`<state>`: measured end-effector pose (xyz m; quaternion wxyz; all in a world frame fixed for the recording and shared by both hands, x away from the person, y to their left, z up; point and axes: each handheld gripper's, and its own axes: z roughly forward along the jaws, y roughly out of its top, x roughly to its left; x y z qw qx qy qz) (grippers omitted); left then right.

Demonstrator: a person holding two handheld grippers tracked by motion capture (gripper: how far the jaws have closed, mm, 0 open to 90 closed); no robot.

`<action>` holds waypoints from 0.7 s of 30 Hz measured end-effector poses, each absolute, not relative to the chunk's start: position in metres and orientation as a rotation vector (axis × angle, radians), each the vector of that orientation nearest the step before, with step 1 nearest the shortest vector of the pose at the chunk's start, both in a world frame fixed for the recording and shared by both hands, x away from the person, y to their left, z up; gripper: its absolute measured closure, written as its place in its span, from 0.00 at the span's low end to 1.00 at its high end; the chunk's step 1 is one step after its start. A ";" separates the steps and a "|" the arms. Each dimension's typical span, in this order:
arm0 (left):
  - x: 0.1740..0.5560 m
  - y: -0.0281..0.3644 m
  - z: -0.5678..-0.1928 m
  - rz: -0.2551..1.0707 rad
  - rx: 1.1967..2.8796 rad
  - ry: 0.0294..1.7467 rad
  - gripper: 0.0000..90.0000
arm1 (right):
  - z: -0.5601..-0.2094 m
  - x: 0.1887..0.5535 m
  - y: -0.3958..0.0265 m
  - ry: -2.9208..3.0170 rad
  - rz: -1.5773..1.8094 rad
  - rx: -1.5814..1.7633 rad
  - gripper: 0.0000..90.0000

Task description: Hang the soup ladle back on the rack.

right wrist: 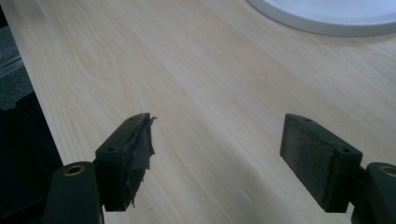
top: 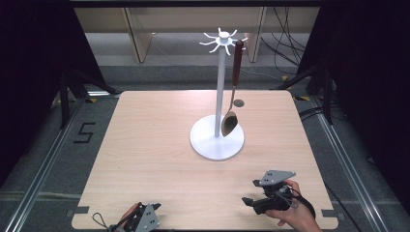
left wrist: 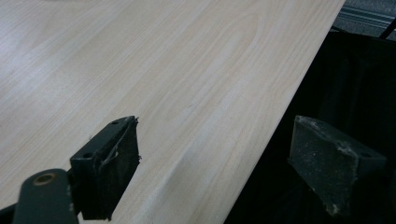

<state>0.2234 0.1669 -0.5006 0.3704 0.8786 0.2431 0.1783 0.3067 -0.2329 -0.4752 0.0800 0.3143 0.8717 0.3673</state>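
Observation:
A white stand [top: 220, 92] with hook arms at its top rises from a round white base [top: 208, 143] at the middle of the wooden table [top: 145, 145]. From one hook hangs a spoon [top: 231, 116] with a dark red handle, its bowl just above the base. My right gripper [top: 251, 194] rests near the table's front right, held by a hand, open and empty. In the right gripper view the open gripper [right wrist: 217, 149] is over bare wood, with the base's rim [right wrist: 322, 21] at the top. My left gripper [top: 153, 207] sits at the front edge; in its own view the gripper [left wrist: 215, 158] is open and empty.
Black curtains flank the table on both sides. Cables [top: 285, 34] lie on the floor behind, near wooden furniture legs [top: 138, 36]. A small dark mark [top: 239, 103] lies on the table behind the stand. The table's edge [left wrist: 289, 102] runs between my left jaws.

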 end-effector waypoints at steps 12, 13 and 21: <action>0.223 0.167 -0.501 0.457 2.253 0.626 0.17 | -0.479 0.298 -0.240 2.611 1.086 0.947 0.29; 0.223 0.167 -0.501 0.456 2.251 0.629 0.17 | -0.479 0.297 -0.241 2.612 1.089 0.965 0.29; 0.224 0.168 -0.500 0.462 2.269 0.621 0.17 | -0.481 0.292 -0.248 2.604 1.090 0.971 0.29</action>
